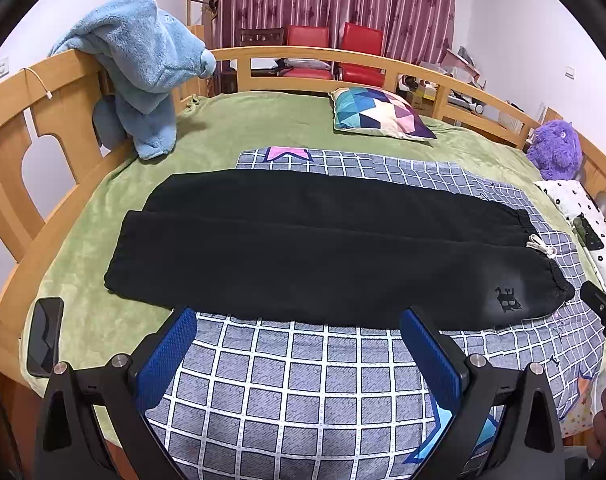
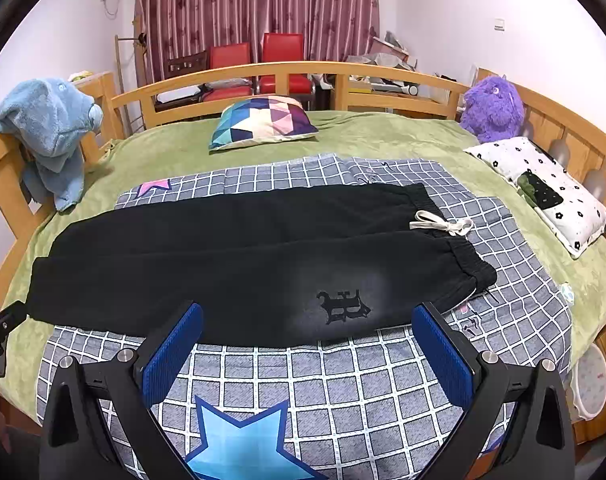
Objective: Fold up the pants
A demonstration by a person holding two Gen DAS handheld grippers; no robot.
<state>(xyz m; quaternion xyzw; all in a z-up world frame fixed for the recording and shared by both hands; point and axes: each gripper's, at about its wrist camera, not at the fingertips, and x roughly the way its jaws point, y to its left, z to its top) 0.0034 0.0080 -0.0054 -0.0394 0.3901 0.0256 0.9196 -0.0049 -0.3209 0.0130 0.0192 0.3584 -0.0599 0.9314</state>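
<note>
Nearest in both wrist views are the grippers themselves. The left gripper [image 1: 299, 344] has its jaws spread wide with nothing between the blue pads; the right gripper [image 2: 307, 344] stands the same, spread and empty. Both hang over the near edge of the checked blanket [image 2: 343, 384], short of the garment and not touching it.

Just beyond the fingertips lie the black pants [image 1: 303, 248], flat on the checked blanket, which is spread over the green bed cover [image 1: 231, 128]. The long axis of the pants runs crosswise to both grippers, parallel to the near edge of the bed. The two legs lie side by side, one nearer and one farther. The waistband with its white drawstring [image 2: 443, 225] is at the right end; the cuffs are at the left end, reaching off the blanket onto the green cover.

Judgement: the right gripper is the nearer to the waistband, with the printed emblem [image 2: 345, 306] directly ahead of it, and the left gripper is the nearer to the cuff end. The near leg is the edge within reach of both. No fold is yet made.

Farther off, a phone [image 1: 45, 336] lies by the left near corner, a patterned cushion [image 1: 379, 114] sits toward the far rail, and a purple plush toy [image 2: 493, 108] is at the far right corner.
</note>
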